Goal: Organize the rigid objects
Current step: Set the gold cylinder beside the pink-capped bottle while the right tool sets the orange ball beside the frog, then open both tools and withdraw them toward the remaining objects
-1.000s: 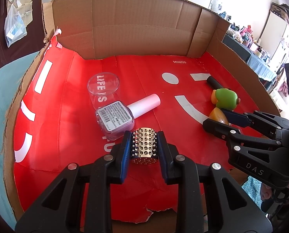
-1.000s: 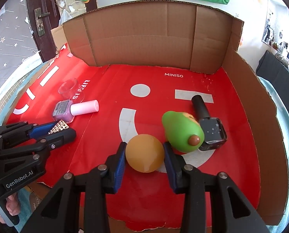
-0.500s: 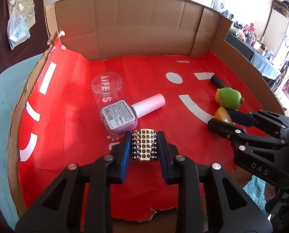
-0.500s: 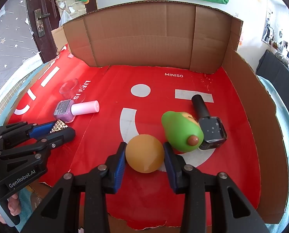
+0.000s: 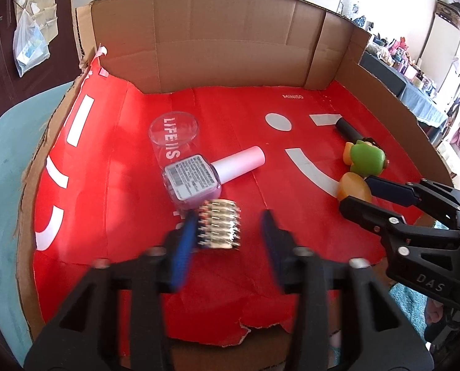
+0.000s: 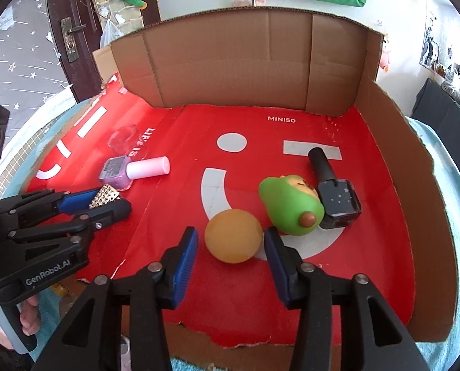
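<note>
A gold studded block (image 5: 220,228) lies on the red sheet (image 5: 131,272) between the open jaws of my left gripper (image 5: 228,235), against its left pad. It also shows in the right wrist view (image 6: 104,197). An orange ball (image 6: 233,236) rests on the sheet between the open jaws of my right gripper (image 6: 230,249), touching neither pad. My right gripper appears in the left wrist view (image 5: 358,194), and my left gripper in the right wrist view (image 6: 106,205).
A lilac nail polish bottle with pink cap (image 5: 208,174) and a clear cup (image 5: 174,137) lie beyond the studded block. A green avocado toy (image 6: 290,205) and a black nail polish bottle (image 6: 335,193) lie right of the ball. Cardboard walls (image 6: 245,61) enclose the back and sides.
Both grippers have opened. The left one let go of the studded block, the right one let go of the orange ball; both things now rest on the red sheet.
</note>
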A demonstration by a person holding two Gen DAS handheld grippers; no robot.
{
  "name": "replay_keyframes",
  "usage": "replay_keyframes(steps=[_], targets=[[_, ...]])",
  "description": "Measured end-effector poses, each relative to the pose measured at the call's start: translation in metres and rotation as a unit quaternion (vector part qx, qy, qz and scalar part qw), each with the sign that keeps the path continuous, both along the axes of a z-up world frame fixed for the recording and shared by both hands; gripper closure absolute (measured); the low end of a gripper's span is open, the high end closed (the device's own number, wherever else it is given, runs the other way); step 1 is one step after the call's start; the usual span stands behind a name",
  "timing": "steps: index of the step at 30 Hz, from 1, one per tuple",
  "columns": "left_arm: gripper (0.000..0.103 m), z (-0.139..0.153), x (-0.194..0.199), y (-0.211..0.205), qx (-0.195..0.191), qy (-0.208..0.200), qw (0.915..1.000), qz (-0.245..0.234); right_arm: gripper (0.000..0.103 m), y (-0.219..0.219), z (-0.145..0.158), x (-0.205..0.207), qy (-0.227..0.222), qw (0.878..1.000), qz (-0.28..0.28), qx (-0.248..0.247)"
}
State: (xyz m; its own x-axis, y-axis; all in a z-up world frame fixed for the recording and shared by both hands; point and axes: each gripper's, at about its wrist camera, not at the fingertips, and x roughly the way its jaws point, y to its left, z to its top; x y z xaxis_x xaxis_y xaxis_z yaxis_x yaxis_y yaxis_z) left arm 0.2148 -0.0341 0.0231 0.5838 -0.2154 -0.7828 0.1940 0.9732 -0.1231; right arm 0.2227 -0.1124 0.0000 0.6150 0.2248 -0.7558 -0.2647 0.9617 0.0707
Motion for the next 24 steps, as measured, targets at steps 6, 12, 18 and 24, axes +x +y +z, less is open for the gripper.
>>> replay_keyframes(steps=[6,12,18,24], targets=[[0.034,0.007,-0.009,0.001,0.005,-0.017,0.9998,0.005,0.045,-0.006,0.011,-0.016,-0.022,1.0,-0.004,-0.002],[0.025,0.012,-0.016,0.001,0.002,-0.022,0.9997,0.003,0.034,-0.011,0.02,-0.029,-0.038,0.999,-0.006,0.006],[0.02,0.021,-0.027,0.003,0.002,-0.037,0.9993,0.005,0.022,-0.018,0.028,-0.04,-0.053,0.998,-0.011,0.021],[0.006,0.03,-0.038,0.004,0.005,-0.056,0.9984,0.008,0.011,-0.021,0.033,-0.051,-0.066,0.997,-0.008,0.031]])
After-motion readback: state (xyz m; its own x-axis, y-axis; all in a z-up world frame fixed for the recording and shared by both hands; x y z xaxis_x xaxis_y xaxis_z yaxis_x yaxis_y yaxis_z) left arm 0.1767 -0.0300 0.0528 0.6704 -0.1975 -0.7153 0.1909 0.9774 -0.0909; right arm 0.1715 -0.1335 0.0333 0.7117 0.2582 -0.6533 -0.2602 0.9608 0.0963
